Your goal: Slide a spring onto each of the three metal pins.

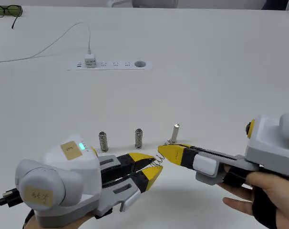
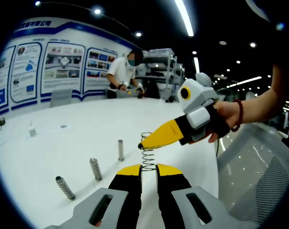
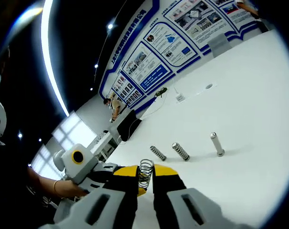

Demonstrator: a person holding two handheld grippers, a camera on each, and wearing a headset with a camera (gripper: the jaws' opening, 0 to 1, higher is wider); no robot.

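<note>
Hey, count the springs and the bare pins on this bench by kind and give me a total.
Springs on pins: 2
Held spring: 1
Bare pin: 1
Total: 4

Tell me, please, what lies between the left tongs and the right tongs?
One spring, gripped at its ends by the left tongs and the right tongs; the left gripper view shows it plainly.
</note>
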